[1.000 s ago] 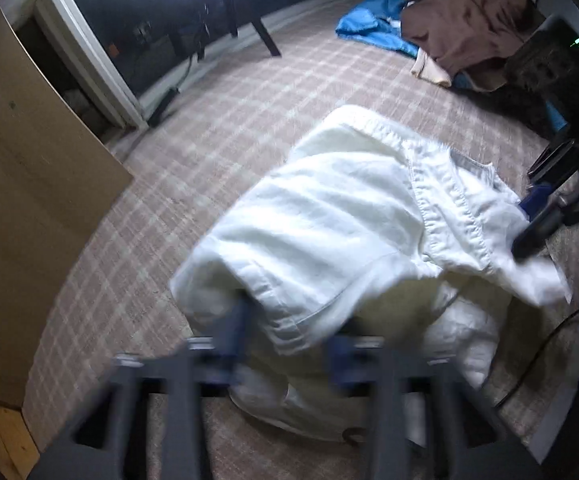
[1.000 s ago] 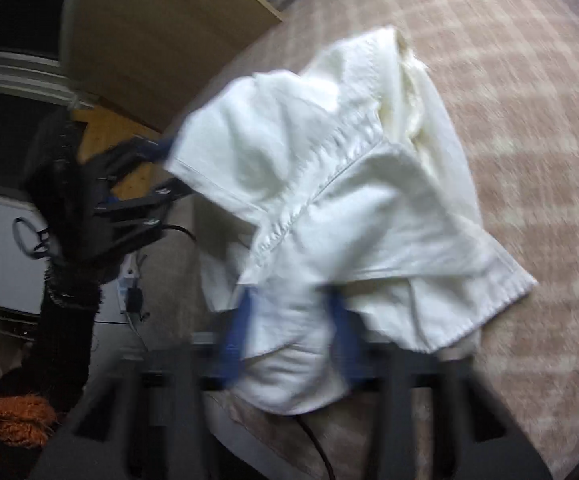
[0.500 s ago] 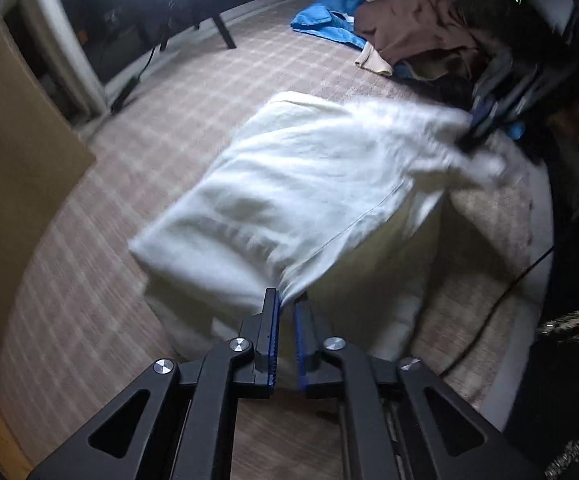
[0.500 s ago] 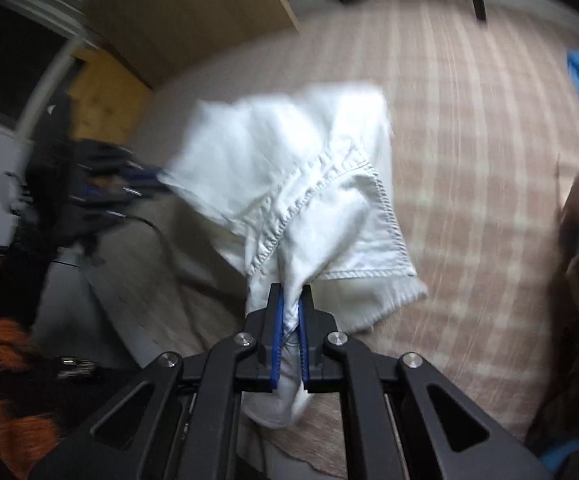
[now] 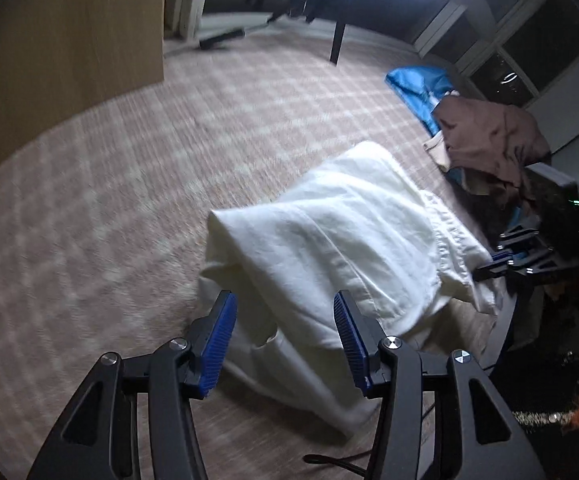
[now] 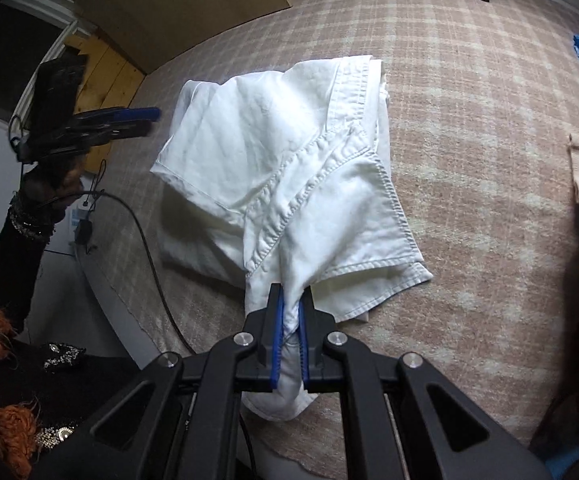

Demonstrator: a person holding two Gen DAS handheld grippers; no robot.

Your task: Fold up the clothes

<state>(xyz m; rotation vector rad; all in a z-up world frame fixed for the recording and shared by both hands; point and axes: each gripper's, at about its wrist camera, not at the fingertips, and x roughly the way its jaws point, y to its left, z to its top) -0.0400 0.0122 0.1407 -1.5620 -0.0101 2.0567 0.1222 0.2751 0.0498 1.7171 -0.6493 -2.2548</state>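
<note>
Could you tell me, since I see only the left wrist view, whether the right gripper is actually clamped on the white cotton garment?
Observer: Yes. In the right wrist view the right gripper is shut on a bunched fold of the white cotton garment.
Operator: Thank you. Is my left gripper touching the cloth from that side?
Observer: No. The left gripper hangs beside the garment's far edge, apart from it.
Operator: And what lies beside the garment near me?
Observer: A black cable runs along the checked beige rug by the garment's edge.
</note>
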